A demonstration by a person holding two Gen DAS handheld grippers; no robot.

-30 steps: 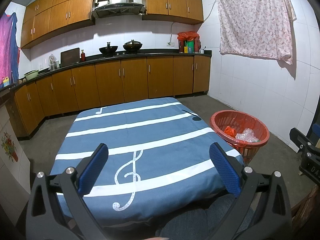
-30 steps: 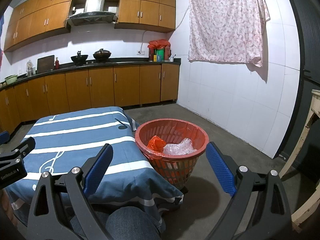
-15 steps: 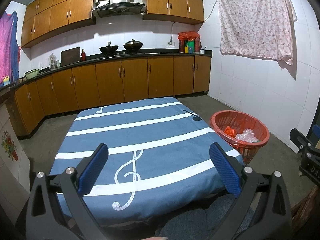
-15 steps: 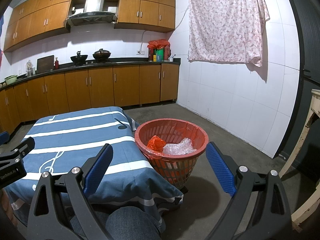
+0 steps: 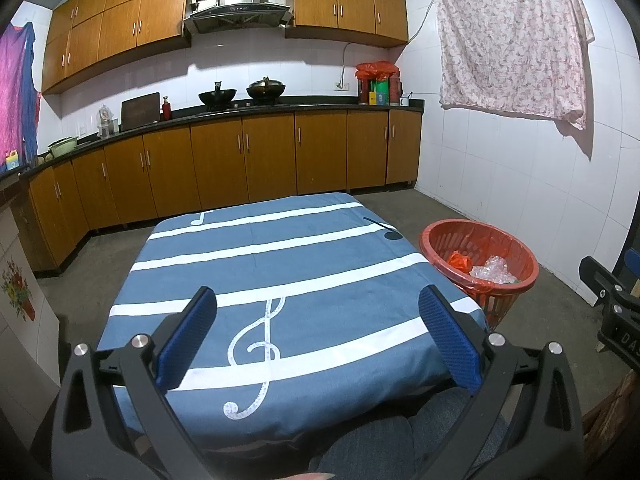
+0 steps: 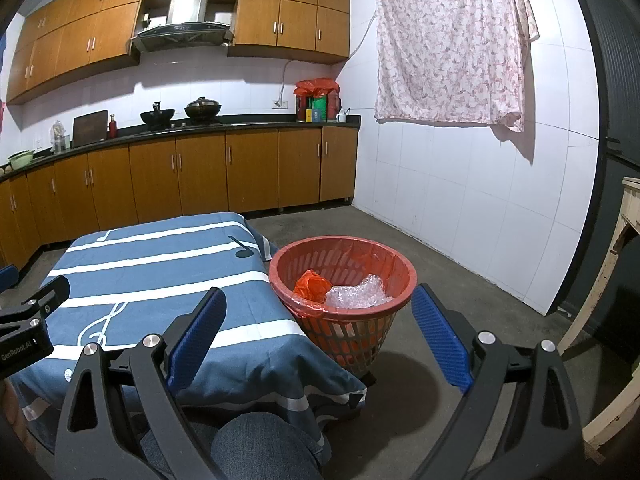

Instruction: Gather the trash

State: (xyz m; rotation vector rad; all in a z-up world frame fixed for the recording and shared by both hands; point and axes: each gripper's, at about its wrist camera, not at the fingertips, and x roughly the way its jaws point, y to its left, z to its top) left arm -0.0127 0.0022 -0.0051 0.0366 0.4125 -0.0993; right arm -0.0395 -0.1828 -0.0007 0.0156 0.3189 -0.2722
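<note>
Two grippers hang over the near edge of the table [image 5: 280, 264], each with its blue pads spread wide apart and nothing between them: the left gripper [image 5: 318, 332] above the treble-clef print near the table's front, the right gripper [image 6: 318, 332] off the table's right front corner, facing the red basket [image 6: 404, 280]. The basket stands on the floor with its rim touching the draped cloth at the table's right side. Inside it lie the trash pieces, a crumpled orange bag [image 6: 310, 286] toward the table and a wad of clear bubble wrap [image 6: 356, 294] just beside it, both below the rim.

Beyond the table's far edge a strip of bare concrete floor [image 6: 360, 224] runs to the wooden base cabinets [image 5: 248, 164]; to the right of the basket the floor stays open up to the white tiled wall [image 6: 460, 200]. A flowered cloth [image 6: 452, 48] hangs on that wall above the basket. The table's blue cloth with white stripes and music notes falls over its front and right edges in folds. A denim-clad knee [image 6: 256, 444] shows below the table's front edge.
</note>
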